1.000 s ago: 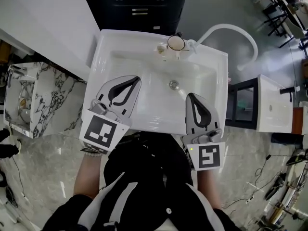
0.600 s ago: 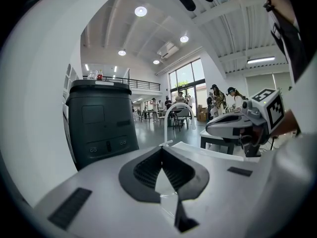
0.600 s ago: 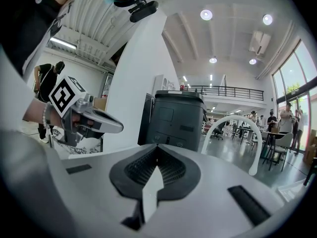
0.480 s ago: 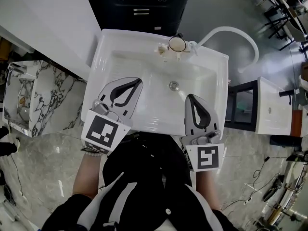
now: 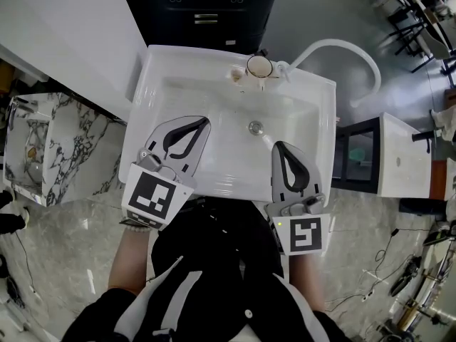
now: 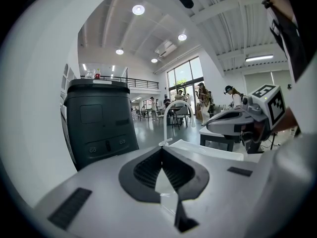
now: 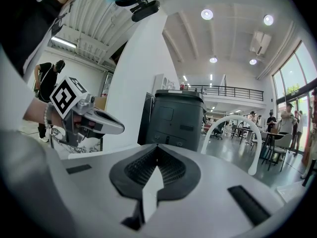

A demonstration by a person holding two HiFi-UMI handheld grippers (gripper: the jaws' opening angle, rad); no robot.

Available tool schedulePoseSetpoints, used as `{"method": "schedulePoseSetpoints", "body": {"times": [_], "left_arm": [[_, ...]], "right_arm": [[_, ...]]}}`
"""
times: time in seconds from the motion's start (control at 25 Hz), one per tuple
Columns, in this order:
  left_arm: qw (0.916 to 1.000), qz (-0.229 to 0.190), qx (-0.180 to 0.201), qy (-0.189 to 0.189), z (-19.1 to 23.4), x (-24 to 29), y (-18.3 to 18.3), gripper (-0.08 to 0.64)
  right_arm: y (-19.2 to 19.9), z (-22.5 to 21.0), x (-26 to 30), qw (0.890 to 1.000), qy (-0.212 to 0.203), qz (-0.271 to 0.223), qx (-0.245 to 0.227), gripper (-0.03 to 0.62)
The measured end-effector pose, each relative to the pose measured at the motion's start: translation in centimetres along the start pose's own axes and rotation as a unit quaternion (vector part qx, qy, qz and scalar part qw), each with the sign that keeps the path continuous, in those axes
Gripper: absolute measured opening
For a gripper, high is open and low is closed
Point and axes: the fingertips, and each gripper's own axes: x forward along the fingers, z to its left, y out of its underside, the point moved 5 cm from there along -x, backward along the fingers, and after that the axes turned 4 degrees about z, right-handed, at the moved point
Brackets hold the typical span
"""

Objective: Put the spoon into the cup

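A small cup [image 5: 260,65] with a pale rim stands on the far edge of the white sink [image 5: 160,77]. A small pale thing [image 5: 237,73] lies just left of it; I cannot tell whether it is the spoon. My left gripper [image 5: 204,120] hovers shut and empty over the near left of the basin. My right gripper [image 5: 279,144] is also shut and empty, over the near right. In the left gripper view the jaws [image 6: 162,149] meet with nothing between them, and likewise in the right gripper view [image 7: 157,148]. Both grippers are well short of the cup.
The drain [image 5: 255,127] sits mid-basin between the grippers. A white hose [image 5: 342,48] arches from the cup's right. A dark cabinet [image 5: 206,6] stands behind the sink, a marble counter [image 5: 50,141] at left, a white table [image 5: 402,155] at right.
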Motion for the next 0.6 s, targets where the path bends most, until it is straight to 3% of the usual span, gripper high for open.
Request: {"method": "schedulePoseSetpoints", "body": {"times": [0.6], "left_arm": [[0.9999,-0.001,0.002,-0.012,0.87,-0.22,-0.01,0.002]], "right_arm": [[0.16,0.36,-0.06,1.0,-0.003,0.009,-0.014,0.0]]}}
